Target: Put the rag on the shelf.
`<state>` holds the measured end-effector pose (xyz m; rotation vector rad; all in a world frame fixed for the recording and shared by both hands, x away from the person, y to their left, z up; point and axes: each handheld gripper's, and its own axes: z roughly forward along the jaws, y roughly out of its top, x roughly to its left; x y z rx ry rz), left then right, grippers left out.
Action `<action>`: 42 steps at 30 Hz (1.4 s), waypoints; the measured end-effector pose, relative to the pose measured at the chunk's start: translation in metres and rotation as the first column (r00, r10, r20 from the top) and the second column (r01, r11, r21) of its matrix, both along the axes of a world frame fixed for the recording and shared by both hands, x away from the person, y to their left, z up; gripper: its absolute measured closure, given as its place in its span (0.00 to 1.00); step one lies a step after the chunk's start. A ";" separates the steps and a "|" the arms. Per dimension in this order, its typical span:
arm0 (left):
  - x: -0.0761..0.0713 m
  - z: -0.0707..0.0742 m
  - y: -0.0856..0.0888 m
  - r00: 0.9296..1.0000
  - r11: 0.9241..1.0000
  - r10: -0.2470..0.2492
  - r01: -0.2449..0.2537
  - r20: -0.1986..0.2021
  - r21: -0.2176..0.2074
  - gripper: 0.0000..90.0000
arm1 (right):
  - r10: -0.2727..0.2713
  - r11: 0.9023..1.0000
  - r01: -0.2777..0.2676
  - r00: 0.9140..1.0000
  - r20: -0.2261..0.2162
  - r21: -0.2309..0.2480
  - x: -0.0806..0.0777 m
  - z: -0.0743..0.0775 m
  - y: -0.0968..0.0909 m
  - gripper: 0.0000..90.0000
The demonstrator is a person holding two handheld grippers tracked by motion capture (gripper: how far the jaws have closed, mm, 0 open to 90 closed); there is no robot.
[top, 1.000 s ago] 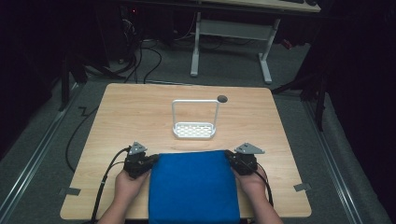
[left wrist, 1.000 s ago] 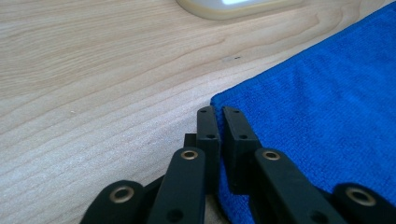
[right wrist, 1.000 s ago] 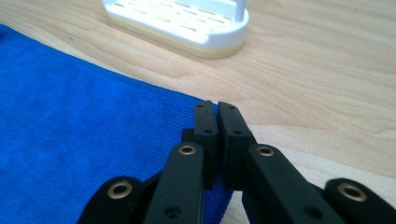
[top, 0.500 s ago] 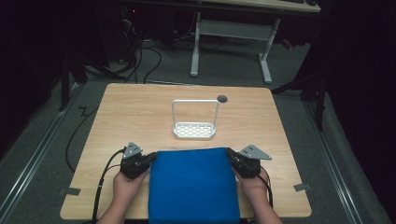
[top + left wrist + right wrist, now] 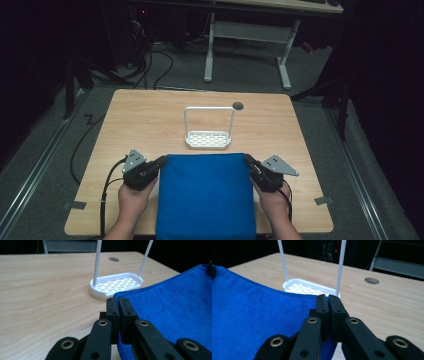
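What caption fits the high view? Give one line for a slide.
Both grippers, left and right, pinch the blue cloth's far corners near a white rack.

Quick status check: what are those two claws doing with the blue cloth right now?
Left gripper and right gripper shut on blue cloth far corners. White rack just beyond, apart.

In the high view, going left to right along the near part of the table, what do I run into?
left gripper → blue cloth → right gripper
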<state>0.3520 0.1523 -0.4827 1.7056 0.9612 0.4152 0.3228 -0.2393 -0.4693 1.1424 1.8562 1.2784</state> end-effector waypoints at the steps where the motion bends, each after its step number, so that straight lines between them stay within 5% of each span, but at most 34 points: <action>1: -0.001 0.002 0.000 1.000 1.000 0.001 -0.001 0.006 -0.010 0.97 | -0.005 1.000 0.005 1.000 0.009 0.007 -0.002 0.003 0.000 0.98; 16: -0.008 0.042 0.007 0.995 0.999 0.016 -0.011 0.100 -0.053 0.98 | 0.016 0.999 -0.020 0.994 0.110 0.031 -0.002 0.042 0.012 0.98; 18: -0.006 0.052 0.010 0.993 0.997 0.029 -0.020 0.113 -0.080 0.98 | 0.022 0.999 -0.026 0.991 0.129 0.032 0.002 0.051 0.013 0.98; 32: 0.013 0.108 0.008 0.976 0.997 0.045 -0.031 0.214 -0.069 0.98 | 0.024 0.997 -0.040 0.976 0.216 0.070 0.015 0.096 0.016 0.98; 42: 0.024 0.129 0.008 0.967 0.997 0.050 -0.033 0.249 -0.069 0.98 | 0.010 0.996 -0.033 0.964 0.266 0.080 0.021 0.120 0.012 0.98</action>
